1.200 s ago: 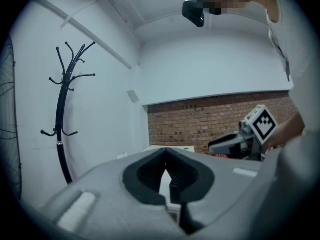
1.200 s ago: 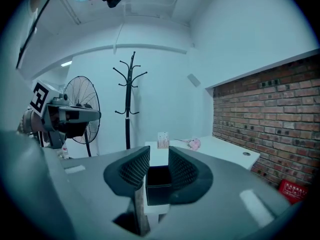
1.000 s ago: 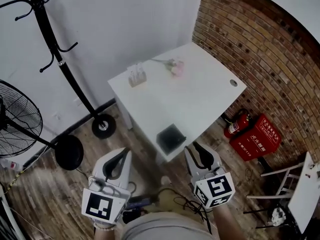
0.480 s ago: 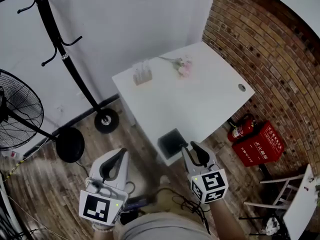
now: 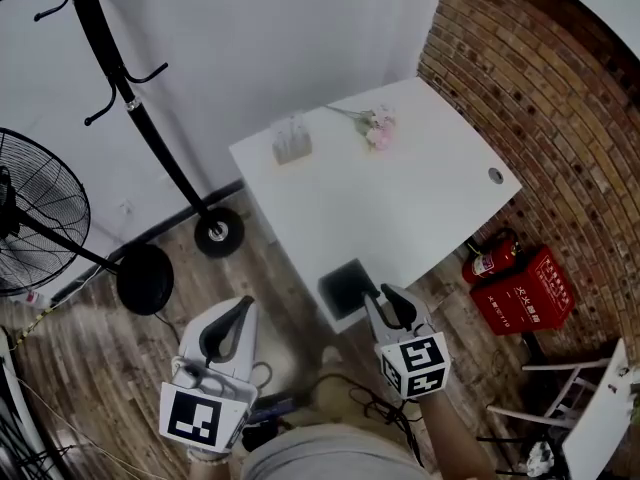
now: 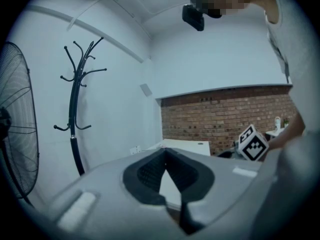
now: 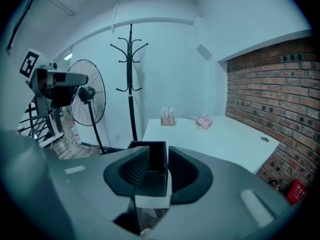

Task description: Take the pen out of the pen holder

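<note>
- I am judging this as the approach step: nothing is gripped yet, and no pen is out.
- The black pen holder (image 5: pixel 345 286) is standing at the near corner of the white table (image 5: pixel 420 208). I cannot make out a pen inside it from any view.
- The right gripper (image 5: pixel 385 296) is hovering just beside that holder. Its own view is showing the jaws narrowly apart and empty, with the holder's open top framed in the gap beyond them.
- The left gripper (image 5: pixel 240 308) is hanging over the wooden floor (image 5: pixel 90 368), well apart from the table, its jaws meeting at the tips on nothing.
- A small rack of thin sticks (image 5: pixel 291 140) and pink flowers (image 5: pixel 378 128) are sitting at the far edge, out of play.
- Next, I am expecting to bring the right gripper over the holder's mouth, find the pen, and pinch its shaft before lifting straight up.
</note>
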A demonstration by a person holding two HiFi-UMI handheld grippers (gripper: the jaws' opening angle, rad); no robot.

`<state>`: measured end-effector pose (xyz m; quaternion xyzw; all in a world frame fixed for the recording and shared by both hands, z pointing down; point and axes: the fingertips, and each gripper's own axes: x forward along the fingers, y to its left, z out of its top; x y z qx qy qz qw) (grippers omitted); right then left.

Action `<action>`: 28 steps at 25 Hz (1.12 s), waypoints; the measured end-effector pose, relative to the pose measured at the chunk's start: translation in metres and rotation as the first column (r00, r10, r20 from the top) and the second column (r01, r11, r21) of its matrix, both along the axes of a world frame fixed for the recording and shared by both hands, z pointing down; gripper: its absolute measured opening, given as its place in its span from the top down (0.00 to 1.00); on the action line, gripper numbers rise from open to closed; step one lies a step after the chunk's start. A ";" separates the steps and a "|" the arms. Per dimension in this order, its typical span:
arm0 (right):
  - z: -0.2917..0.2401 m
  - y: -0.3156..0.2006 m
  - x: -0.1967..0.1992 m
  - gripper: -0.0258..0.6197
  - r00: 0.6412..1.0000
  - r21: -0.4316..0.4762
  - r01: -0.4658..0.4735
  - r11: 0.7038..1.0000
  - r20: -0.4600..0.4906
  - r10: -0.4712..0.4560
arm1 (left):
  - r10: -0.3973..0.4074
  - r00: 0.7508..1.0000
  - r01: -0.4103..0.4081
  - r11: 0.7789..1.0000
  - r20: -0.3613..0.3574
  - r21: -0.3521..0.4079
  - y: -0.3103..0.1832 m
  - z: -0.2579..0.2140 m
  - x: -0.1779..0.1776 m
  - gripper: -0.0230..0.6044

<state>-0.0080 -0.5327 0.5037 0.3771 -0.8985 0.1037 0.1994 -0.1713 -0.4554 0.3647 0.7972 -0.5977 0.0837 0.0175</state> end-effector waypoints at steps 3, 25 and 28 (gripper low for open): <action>0.005 -0.001 -0.001 0.80 1.000 -0.004 0.005 1.000 -0.012 -0.005 | -0.003 1.000 0.003 1.000 -0.006 0.003 -0.003 -0.001 0.000 0.97; 0.020 -0.003 -0.001 0.89 1.000 -0.006 -0.004 1.000 -0.031 0.004 | -0.014 1.000 0.014 1.000 0.000 -0.007 0.001 0.004 -0.002 0.97; 0.019 -0.003 0.000 0.89 1.000 -0.007 -0.012 1.000 -0.026 0.012 | -0.014 1.000 0.014 1.000 0.000 -0.008 0.002 0.004 -0.002 0.97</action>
